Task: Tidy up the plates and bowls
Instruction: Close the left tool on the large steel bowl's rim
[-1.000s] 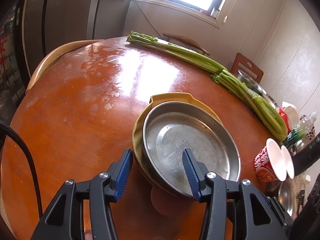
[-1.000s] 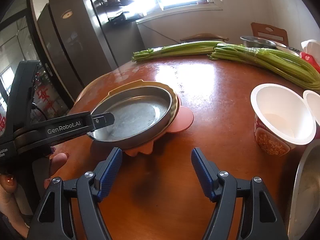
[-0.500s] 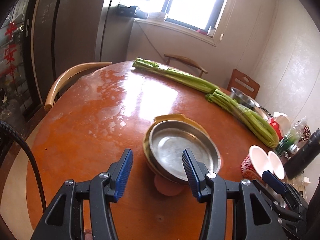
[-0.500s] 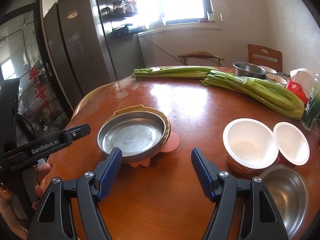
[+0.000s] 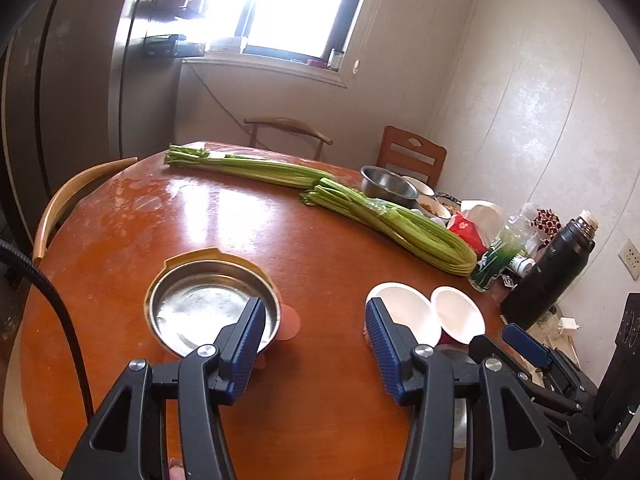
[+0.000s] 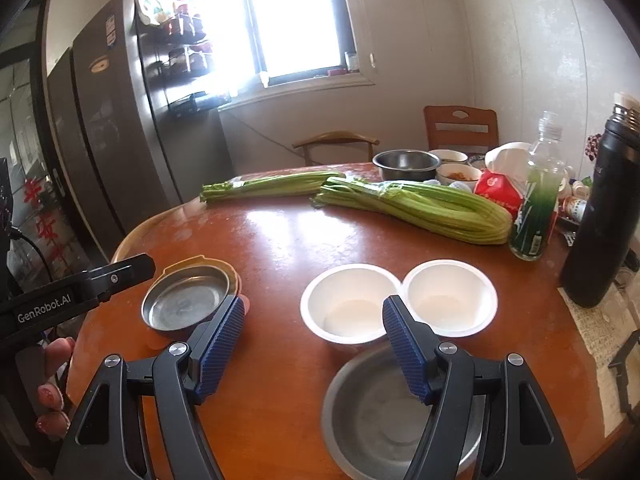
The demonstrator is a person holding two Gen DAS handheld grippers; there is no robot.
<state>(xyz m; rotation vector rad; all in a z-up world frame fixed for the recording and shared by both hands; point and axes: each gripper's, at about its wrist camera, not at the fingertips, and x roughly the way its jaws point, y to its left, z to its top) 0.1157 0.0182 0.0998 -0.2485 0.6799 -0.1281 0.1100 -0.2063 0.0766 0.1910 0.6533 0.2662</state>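
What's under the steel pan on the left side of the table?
The steel pan sits nested in a yellow dish, only its rim and handle showing. A pink mat pokes out beneath; the rest is covered.

Two celery bunches [image 6: 416, 206] laid end to end across the round wooden table [image 6: 280, 248], toward twelve o'clock. Green-labelled clear bottle [image 6: 538, 204] upright at two o'clock, just beside the nearer bunch's thick end. Tall black thermos [image 6: 600, 216] at three o'clock near the table edge. Red packet [image 6: 498, 194] behind the bottle. Two wooden chairs [image 6: 460, 128] beyond the table at twelve to one. Dark refrigerator [image 6: 116, 136] at ten o'clock, bright window [image 6: 296, 20] at twelve.
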